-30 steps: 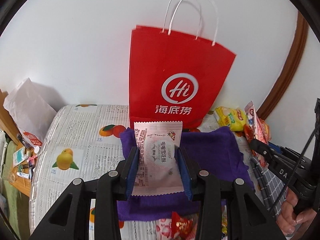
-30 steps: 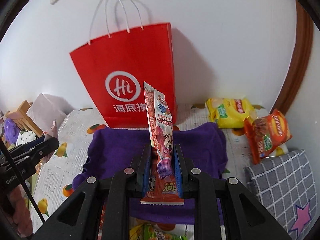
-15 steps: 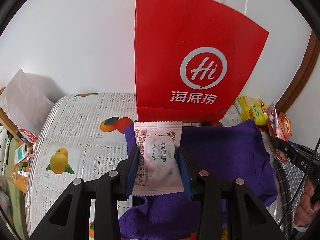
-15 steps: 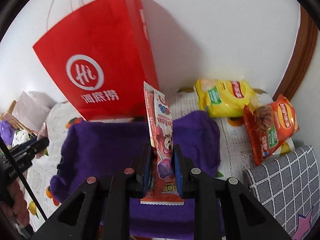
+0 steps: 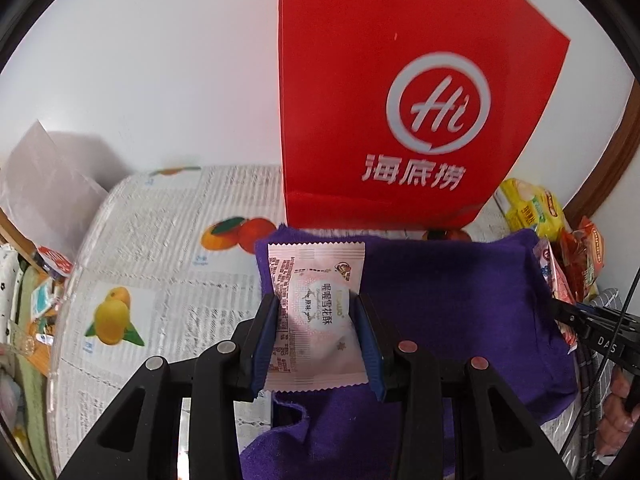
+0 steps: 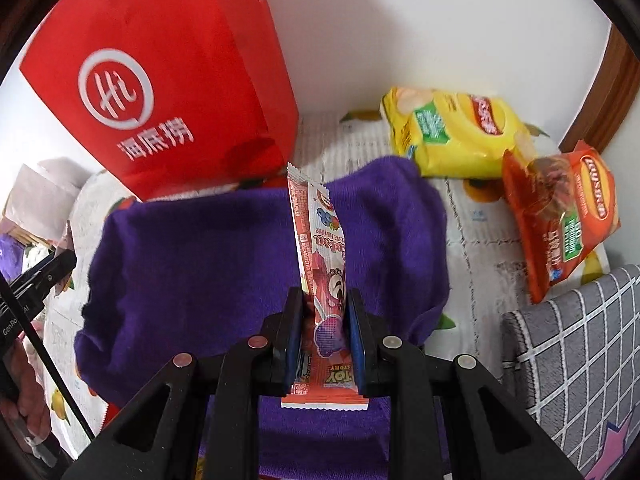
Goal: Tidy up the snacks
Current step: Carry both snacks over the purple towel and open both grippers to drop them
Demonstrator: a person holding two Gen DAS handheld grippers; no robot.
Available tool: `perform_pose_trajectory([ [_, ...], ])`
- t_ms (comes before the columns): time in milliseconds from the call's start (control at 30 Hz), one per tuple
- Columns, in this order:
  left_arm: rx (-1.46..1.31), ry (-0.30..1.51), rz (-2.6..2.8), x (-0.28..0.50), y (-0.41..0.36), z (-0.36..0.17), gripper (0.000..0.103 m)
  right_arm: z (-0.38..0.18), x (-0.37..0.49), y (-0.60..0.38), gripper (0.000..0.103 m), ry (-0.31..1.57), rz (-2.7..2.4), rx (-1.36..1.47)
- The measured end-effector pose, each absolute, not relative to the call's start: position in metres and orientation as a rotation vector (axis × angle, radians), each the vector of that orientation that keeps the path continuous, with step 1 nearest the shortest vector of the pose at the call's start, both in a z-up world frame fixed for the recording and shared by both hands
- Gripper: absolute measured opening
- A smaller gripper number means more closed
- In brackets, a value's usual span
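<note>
Pale pink snack packet (image 5: 316, 312) clamped upright in left gripper (image 5: 316, 336), above purple cloth (image 5: 440, 300). Red candy packet (image 6: 322, 280) pinched edge-on in right gripper (image 6: 322, 344), over same cloth. Behind: red paper bag (image 5: 400, 100), yellow chip bag (image 6: 452, 136).

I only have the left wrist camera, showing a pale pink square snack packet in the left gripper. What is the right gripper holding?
Observer: The right gripper is shut on a long red strip-shaped snack packet, standing upright.
Operator: What is below it?
Observer: A purple fleece cloth spread on the fruit-print table cover.
Operator: Any snacks to its right that I can't see properly?
Observer: A yellow crisp bag lies flat by the wall; an orange-red crisp bag is propped against a grey checked cushion.
</note>
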State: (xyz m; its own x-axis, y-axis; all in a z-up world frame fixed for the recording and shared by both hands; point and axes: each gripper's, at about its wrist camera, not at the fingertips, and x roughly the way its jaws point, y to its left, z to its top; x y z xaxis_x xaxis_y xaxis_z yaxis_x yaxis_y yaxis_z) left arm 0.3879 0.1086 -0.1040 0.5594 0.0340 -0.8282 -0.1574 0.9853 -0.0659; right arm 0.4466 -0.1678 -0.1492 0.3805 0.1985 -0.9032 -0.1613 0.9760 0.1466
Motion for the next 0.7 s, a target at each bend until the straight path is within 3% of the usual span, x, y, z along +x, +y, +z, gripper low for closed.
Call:
perform_pose_trajectory([
  [700, -0.193, 1.039, 0.059, 0.397, 0.109, -0.134, 0.037, -0.193, 0.460, -0.166, 0.024, 1.266, 0.172, 0.031],
])
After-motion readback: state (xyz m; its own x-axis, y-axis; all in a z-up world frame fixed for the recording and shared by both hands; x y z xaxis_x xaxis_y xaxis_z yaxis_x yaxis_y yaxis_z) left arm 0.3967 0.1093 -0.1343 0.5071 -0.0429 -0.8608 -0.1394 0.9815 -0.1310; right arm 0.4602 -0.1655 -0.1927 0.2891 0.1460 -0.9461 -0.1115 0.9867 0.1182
